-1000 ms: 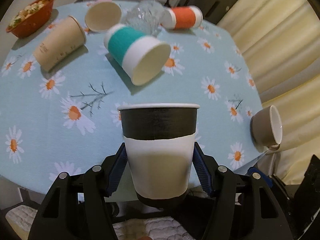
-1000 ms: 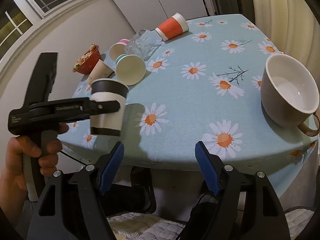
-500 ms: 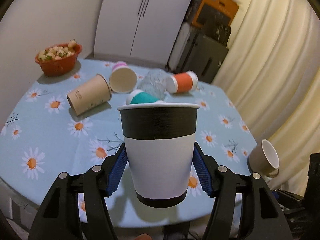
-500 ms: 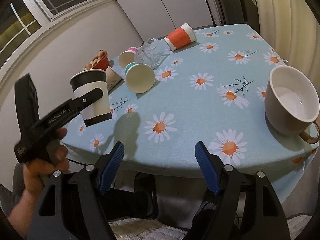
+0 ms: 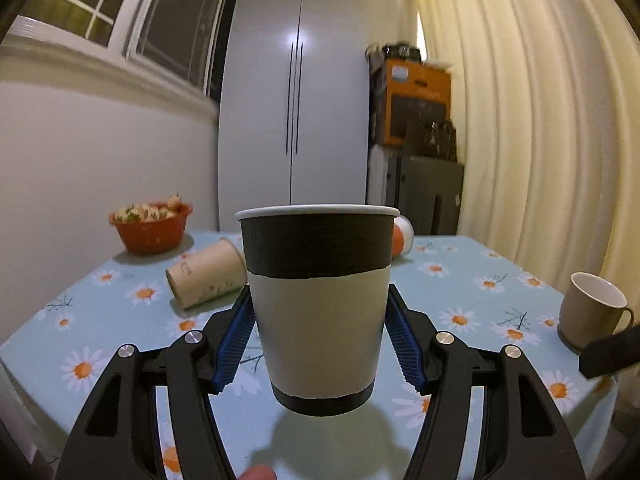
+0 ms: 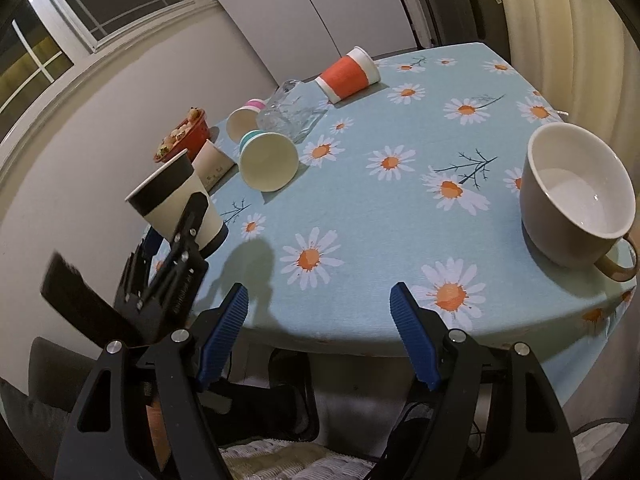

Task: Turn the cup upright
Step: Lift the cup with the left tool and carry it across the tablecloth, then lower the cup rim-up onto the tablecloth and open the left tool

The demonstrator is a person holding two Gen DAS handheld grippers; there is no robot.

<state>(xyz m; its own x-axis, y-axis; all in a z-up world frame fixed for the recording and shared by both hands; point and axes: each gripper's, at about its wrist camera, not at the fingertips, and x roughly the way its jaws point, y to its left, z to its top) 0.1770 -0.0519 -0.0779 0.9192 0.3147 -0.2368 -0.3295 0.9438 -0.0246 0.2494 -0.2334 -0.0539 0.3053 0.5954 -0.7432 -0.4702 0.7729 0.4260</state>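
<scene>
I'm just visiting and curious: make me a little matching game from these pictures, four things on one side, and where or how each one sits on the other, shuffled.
Things:
1. black-and-white paper cup
2. beige ceramic mug
3. orange-and-white paper cup
4. red plastic bowl of food

States:
A. lying on its side at the table's far end
B. standing upright on the tablecloth near the right tongs, nothing visible inside
C. held mouth-up in the left tongs
D. standing by the wall, filled

Pairs: 1-C, 2-B, 3-A, 4-D

Black-and-white paper cup (image 5: 318, 304) upright, mouth up, above the table.
</scene>
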